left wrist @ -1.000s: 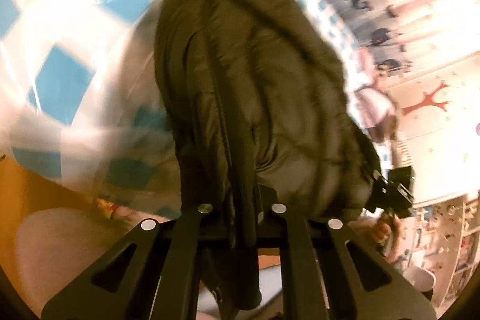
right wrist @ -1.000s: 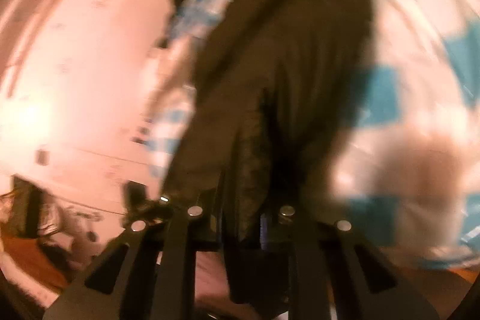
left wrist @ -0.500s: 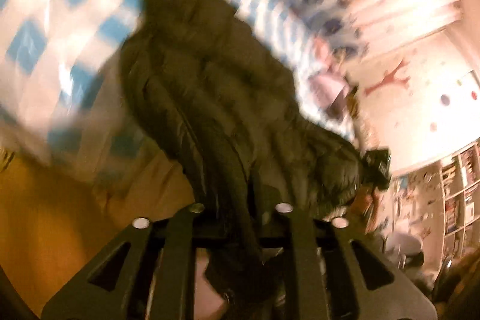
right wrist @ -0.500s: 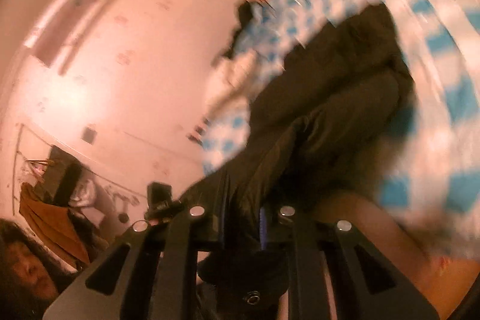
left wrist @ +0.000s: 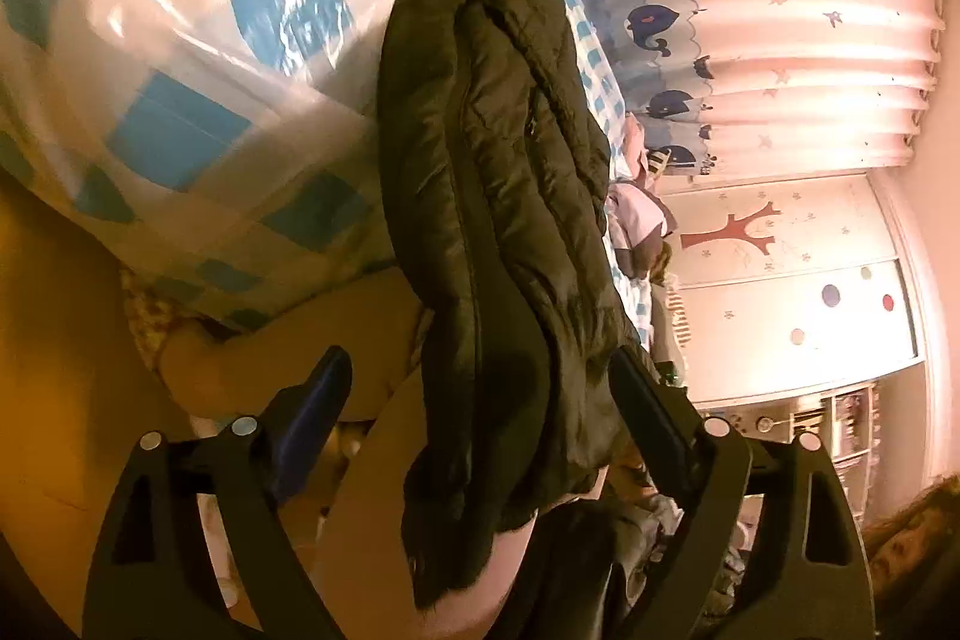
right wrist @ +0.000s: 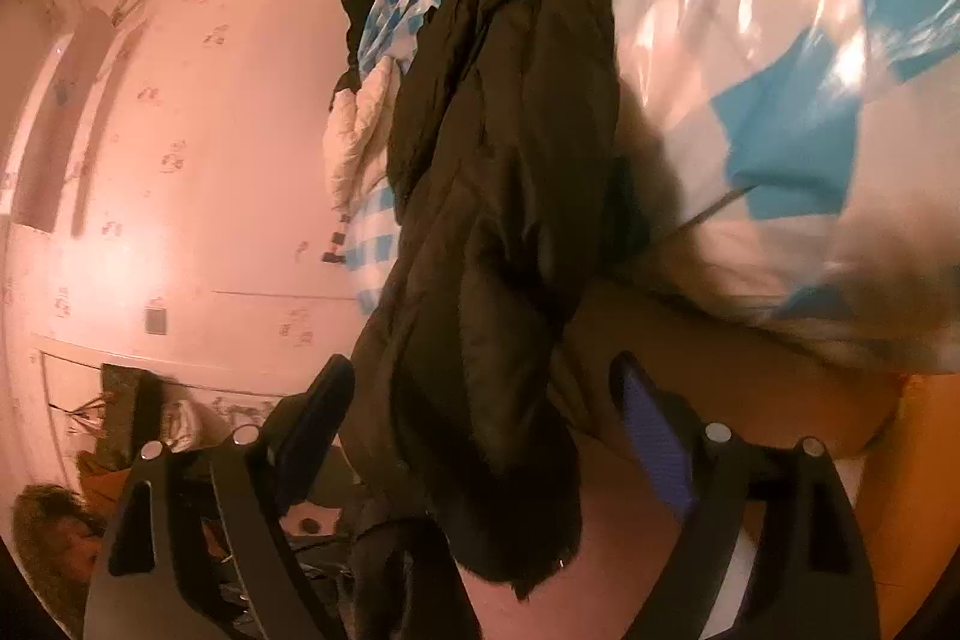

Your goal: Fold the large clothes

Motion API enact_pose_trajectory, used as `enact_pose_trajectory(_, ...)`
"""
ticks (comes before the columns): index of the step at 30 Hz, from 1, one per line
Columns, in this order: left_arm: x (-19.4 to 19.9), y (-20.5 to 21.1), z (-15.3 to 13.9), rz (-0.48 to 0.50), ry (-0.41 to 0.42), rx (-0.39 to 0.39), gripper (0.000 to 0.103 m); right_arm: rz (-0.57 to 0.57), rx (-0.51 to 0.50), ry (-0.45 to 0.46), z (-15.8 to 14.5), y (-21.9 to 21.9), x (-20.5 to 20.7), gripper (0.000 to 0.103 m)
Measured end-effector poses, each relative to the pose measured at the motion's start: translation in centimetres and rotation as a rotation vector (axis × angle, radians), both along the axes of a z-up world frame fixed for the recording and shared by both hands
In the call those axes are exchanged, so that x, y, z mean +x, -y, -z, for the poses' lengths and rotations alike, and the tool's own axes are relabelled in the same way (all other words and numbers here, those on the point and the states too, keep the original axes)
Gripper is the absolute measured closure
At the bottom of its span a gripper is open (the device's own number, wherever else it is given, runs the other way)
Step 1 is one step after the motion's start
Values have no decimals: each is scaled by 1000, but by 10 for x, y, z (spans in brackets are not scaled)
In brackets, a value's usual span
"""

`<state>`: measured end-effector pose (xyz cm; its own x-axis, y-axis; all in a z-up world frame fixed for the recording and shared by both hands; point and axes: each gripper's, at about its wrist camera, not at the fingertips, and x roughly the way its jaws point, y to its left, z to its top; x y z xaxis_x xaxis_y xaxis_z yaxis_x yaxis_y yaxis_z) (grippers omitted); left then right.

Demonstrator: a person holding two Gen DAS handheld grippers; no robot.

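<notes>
A dark puffer jacket [left wrist: 498,196] lies in a long bunched ridge up the centre of both wrist views, stretched over a bed covered in blue-and-white checked bedding [left wrist: 180,100] under glossy plastic sheeting, its near end drooping off the bed's edge at the bottom of each frame. The left gripper [left wrist: 480,388] is opening, its jaws spread wide on either side of the jacket's hem, the pads clear of the fabric; the right gripper [right wrist: 480,388] is likewise opening, with the other end of the hem hanging loose between its parted fingers. Neither holds anything.

The risk from here appears plain: with both ends let go, the overhanging hem could drag the slippery garment down the plastic and off the bed, undoing the fold. The jacket also looks heaped rather than flat, so the puffy fill may spring the layers apart. A whale-print curtain [left wrist: 750,10] fills the upper right of the left view, and a pink wall [right wrist: 180,160] the left of the right view.
</notes>
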<state>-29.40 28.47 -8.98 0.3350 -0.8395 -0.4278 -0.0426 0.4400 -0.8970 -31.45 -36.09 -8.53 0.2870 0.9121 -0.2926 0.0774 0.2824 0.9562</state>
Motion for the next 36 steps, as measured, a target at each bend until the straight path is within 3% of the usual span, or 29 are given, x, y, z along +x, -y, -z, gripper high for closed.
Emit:
enact_pose_trajectory(7,12,46,17,109,6,-61,16,-34,124,25,11,-26,9,17)
enact_pose_trajectory(10,10,64,19,164,9,-47,16,-57,123,28,14,-35,11,17)
enact_pose_trajectory(13,5,69,18,154,13,-34,16,-71,113,52,13,-39,9,17)
enact_pose_trajectory(14,3,68,17,143,14,-31,16,-71,98,70,11,-40,8,21)
enact_pose_trajectory(15,1,66,16,118,16,-12,17,-77,85,86,8,-41,7,34)
enact_pose_trajectory(17,-2,63,15,97,14,16,33,-77,35,104,4,-41,5,48)
enact_pose_trajectory(19,-3,65,12,95,7,50,62,-74,31,130,0,-41,2,64)
enact_pose_trajectory(20,-5,66,9,97,17,67,68,-66,15,146,-4,-40,0,71)
enact_pose_trajectory(22,-5,69,2,87,35,101,78,-55,-3,175,-12,-40,-3,75)
enact_pose_trajectory(28,-9,66,-28,57,101,136,90,-24,-1,246,-35,-37,-9,82)
enact_pose_trajectory(36,-27,64,-74,46,202,129,93,0,89,324,-54,-37,-22,82)
